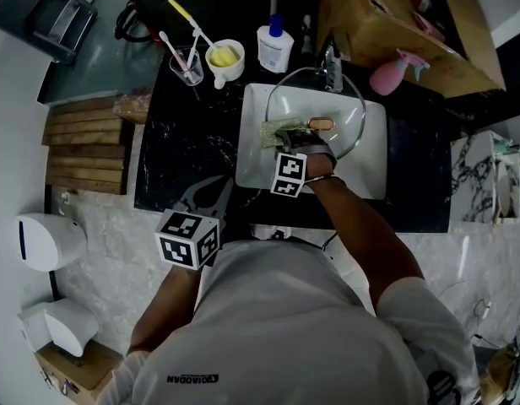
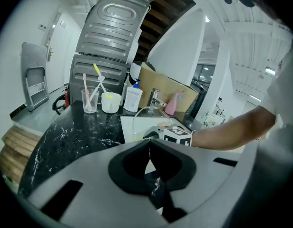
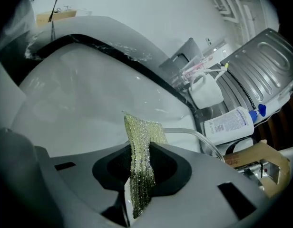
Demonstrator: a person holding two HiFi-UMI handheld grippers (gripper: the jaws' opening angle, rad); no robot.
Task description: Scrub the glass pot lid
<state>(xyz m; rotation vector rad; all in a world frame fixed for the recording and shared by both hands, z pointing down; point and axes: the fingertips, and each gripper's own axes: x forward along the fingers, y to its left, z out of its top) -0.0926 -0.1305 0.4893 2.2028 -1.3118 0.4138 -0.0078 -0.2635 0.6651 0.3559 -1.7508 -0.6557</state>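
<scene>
Glass pot lid [image 1: 315, 99] in sink [image 1: 252, 160]

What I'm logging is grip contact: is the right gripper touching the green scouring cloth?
Touching. The right gripper view shows the right gripper with its jaws pressed against both sides of the green scouring cloth, pinching it.

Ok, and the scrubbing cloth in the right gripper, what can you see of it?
The scrubbing cloth is a thin, glittery yellow-green mesh sheet, standing edge-on. The right gripper is shut on its middle; one end juts past the jaws, the other hangs behind them. In the head view it lies within the white sink, over the glass pot lid; contact can't be told.
</scene>
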